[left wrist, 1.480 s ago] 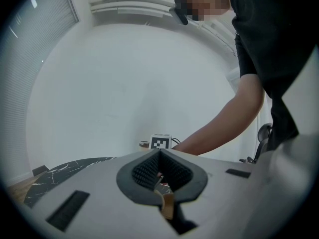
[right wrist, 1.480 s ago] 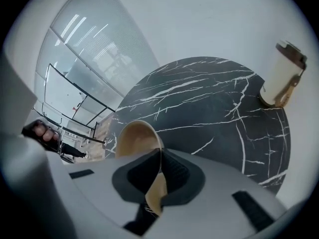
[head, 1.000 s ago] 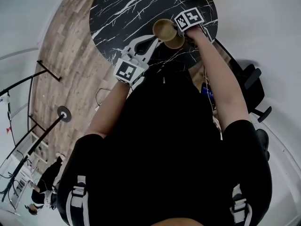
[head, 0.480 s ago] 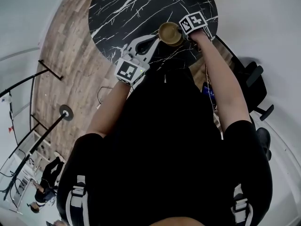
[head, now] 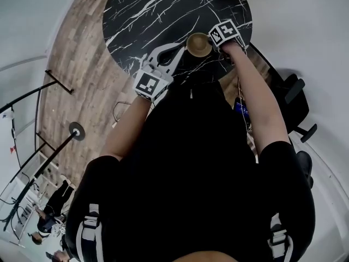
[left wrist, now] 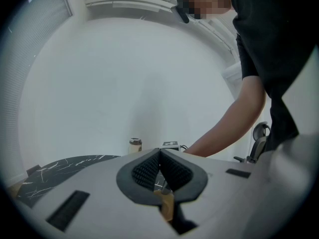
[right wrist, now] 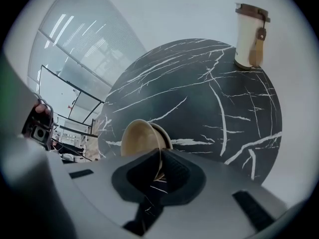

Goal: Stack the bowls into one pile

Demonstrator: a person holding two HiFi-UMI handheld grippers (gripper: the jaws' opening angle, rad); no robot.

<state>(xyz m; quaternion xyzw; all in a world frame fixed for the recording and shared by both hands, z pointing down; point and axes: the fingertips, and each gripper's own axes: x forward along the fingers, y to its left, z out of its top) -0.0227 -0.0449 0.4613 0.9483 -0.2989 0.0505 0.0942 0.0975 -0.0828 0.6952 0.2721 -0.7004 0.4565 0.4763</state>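
Note:
On the black marble table (head: 147,10), two tan bowls show as one round shape (head: 198,43). My right gripper (head: 211,41) stands just right of them. In the right gripper view it (right wrist: 159,152) is shut on the near rim of the upper bowl (right wrist: 137,139), which sits tilted inside the second bowl (right wrist: 165,135). My left gripper (head: 181,47) hovers left of the bowls. Its pads (left wrist: 169,169) meet at the tip with nothing between them.
A cream tumbler with a brown lid (right wrist: 247,36) stands at the table's far edge. It also shows in the left gripper view (left wrist: 135,145). An office chair (head: 292,100) sits to the right, and metal stands (head: 52,146) are on the wooden floor at left.
The right gripper carried its bowl across and down onto the other bowl, so the two separate bowls now read as one. The left gripper kept still.

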